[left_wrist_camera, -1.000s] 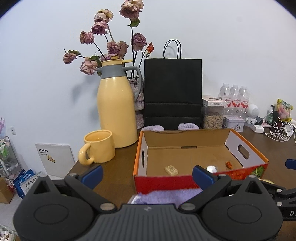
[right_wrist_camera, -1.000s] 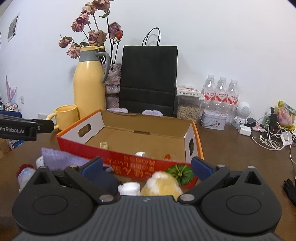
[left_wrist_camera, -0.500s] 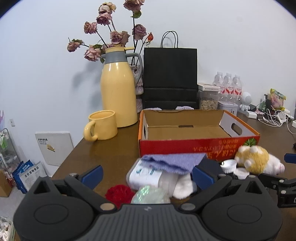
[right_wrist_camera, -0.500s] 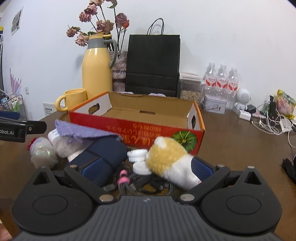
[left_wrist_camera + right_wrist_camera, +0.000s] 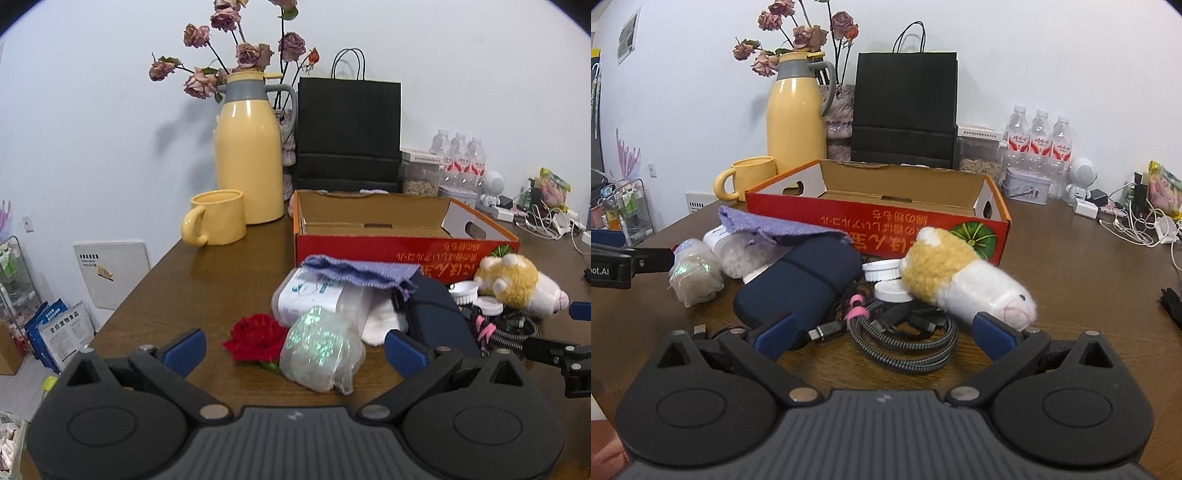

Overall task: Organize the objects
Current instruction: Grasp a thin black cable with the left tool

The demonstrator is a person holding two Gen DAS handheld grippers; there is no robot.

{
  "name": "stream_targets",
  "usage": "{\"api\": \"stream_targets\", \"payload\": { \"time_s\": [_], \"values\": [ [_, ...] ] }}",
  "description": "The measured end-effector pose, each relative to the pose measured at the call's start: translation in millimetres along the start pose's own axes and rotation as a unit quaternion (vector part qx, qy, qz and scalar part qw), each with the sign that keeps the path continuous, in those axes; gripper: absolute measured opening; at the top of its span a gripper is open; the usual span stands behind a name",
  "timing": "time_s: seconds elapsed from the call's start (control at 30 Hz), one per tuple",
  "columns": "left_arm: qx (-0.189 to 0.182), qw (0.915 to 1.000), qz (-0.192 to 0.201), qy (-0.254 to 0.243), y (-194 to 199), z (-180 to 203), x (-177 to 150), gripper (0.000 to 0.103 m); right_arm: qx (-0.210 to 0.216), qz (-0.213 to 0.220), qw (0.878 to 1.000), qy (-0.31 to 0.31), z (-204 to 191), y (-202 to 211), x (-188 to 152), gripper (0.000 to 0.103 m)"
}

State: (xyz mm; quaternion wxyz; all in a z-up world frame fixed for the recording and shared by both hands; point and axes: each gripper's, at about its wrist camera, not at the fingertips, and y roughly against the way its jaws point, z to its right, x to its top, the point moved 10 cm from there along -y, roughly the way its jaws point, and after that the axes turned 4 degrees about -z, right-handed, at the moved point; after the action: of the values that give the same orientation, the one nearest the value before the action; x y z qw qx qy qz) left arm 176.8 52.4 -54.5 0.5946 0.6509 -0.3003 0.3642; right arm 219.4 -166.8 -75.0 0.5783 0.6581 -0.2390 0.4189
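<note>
A red cardboard box point(image 5: 406, 251) point(image 5: 879, 221) stands open on the brown table. In front of it lies a pile: a purple cloth point(image 5: 358, 271) point(image 5: 775, 225), a navy pouch point(image 5: 801, 280) point(image 5: 436, 314), a plush toy point(image 5: 964, 277) point(image 5: 517, 284), coiled cables point(image 5: 905, 332), two white lids point(image 5: 886, 277), a shiny bag point(image 5: 317, 350) point(image 5: 696, 273) and a red rose point(image 5: 255, 338). My left gripper point(image 5: 295, 347) is open and empty just before the rose and bag. My right gripper point(image 5: 882, 328) is open and empty just before the cables.
A yellow jug point(image 5: 247, 158) with dried roses, a yellow mug point(image 5: 218, 221) and a black paper bag point(image 5: 349, 133) stand behind the box. Water bottles point(image 5: 1038, 147), a tin point(image 5: 1027, 184) and white cables point(image 5: 1134, 225) fill the right side. The table edge drops off at the left.
Both grippers have pulled back from over the box towards the near table edge. The pile in front of the box has come into full view. Both stay open.
</note>
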Motion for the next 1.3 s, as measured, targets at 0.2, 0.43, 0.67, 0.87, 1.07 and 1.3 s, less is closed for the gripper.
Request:
{"api": "stream_targets", "payload": {
  "time_s": [0.2,0.43,0.67,0.87,1.07,1.3],
  "values": [
    [-0.003,0.9999,-0.01,0.003,-2.2,-3.7,-10.6,0.103,0.022,-0.015,1.0,0.01,-15.2,-8.1,-8.7,0.103],
    [-0.012,0.9995,-0.028,0.007,-8.0,-3.2,-21.6,0.103,0.04,-0.025,0.999,0.026,-33.9,-14.0,-14.7,0.103],
    [-0.036,0.998,-0.052,-0.008,-13.3,26.1,-34.9,0.101,0.025,-0.03,0.999,0.013,-21.9,-15.5,-19.2,0.103],
    [-0.045,0.9955,-0.083,0.002,-24.0,50.8,-46.5,0.081,0.013,-0.03,0.999,0.002,-7.8,-11.6,-25.0,0.103],
    [-0.027,0.9977,-0.063,-0.002,-25.2,61.1,-46.7,0.027,0.008,-0.029,1.0,-0.007,0.9,-7.5,-30.0,0.103],
    [-0.034,0.9977,-0.059,0.002,-21.3,58.9,-45.1,0.013,0.009,-0.028,0.999,-0.015,6.3,-5.6,-33.4,0.103]
  ]
}}
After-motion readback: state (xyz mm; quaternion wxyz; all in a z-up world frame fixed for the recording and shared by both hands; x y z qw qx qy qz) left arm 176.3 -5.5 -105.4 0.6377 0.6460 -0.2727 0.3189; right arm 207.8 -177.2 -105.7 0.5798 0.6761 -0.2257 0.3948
